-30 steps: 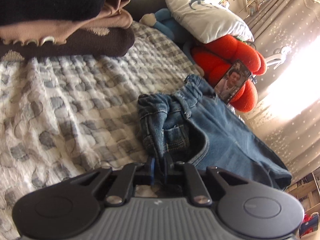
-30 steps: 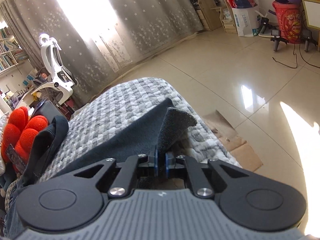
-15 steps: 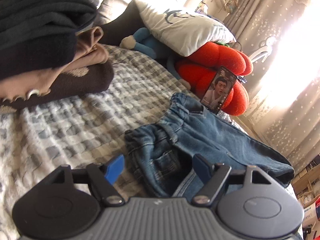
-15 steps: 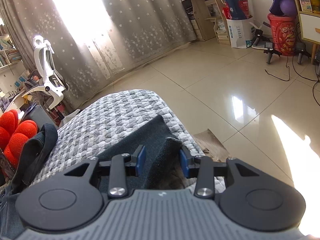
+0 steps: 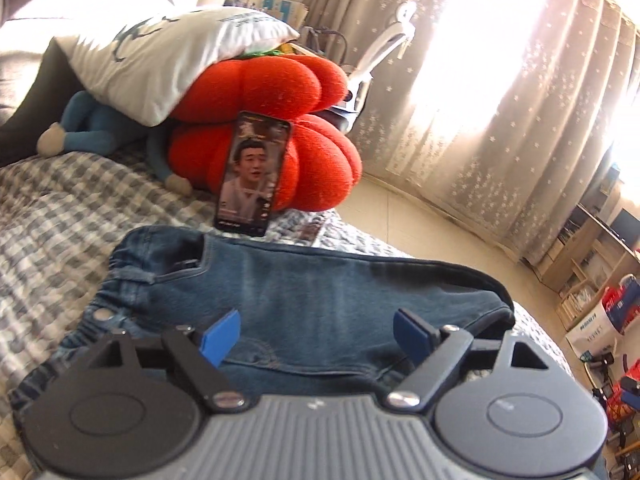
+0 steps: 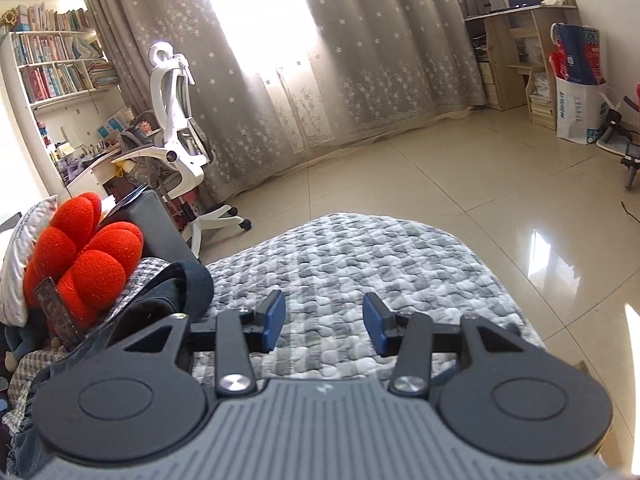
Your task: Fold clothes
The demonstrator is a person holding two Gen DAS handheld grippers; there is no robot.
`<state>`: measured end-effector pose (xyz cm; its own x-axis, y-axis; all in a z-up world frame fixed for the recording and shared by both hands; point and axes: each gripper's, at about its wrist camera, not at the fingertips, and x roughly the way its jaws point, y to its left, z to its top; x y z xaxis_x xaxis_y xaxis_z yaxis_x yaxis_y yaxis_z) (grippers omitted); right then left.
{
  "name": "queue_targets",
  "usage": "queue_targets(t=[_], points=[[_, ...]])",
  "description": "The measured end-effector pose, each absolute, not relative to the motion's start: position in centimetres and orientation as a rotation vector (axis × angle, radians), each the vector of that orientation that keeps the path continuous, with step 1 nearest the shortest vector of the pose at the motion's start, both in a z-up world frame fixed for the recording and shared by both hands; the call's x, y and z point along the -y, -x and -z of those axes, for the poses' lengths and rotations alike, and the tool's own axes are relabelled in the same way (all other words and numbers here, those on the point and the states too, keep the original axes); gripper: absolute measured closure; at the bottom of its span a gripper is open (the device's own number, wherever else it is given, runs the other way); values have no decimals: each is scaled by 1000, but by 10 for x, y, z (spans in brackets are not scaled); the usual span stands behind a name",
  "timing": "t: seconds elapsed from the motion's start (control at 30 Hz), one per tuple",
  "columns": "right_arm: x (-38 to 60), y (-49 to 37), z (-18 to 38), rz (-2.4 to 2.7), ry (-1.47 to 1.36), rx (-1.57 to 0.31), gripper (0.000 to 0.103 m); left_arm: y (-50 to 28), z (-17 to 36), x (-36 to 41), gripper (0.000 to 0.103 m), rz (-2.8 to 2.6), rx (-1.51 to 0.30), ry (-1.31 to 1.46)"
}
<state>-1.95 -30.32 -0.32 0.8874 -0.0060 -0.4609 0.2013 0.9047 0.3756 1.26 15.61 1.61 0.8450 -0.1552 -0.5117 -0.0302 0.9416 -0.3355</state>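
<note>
Blue jeans (image 5: 304, 292) lie folded lengthwise on the grey checked bed cover (image 5: 44, 208), waistband to the left in the left wrist view. My left gripper (image 5: 318, 334) hovers open just above them, nothing between its blue pads. In the right wrist view the dark folded edge of the jeans (image 6: 188, 280) shows at the left. My right gripper (image 6: 324, 326) is open over the bare quilted cover (image 6: 360, 248) near the bed's foot, holding nothing.
A phone (image 5: 252, 174) with a video playing leans on a red pumpkin cushion (image 5: 280, 120), under a white pillow (image 5: 152, 52). A blue plush toy (image 5: 100, 132) lies beside it. Beyond the bed's edge are tiled floor (image 6: 460, 184), a white office chair (image 6: 180, 120) and curtains.
Both grippers were shut on jeans fabric a second ago, then opened and let go. Both have since lifted and swung away; the jeans now lie flat, folded in half.
</note>
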Motion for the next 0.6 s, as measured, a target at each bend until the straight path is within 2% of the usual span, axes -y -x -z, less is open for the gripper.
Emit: queue_targets(t=[0.2, 0.6], points=[[273, -24, -7, 14, -438, -512, 53, -48, -18, -105, 18, 142, -577, 329], [223, -90, 13, -117, -424, -617, 51, -96, 25, -49, 19, 293, -572, 289]])
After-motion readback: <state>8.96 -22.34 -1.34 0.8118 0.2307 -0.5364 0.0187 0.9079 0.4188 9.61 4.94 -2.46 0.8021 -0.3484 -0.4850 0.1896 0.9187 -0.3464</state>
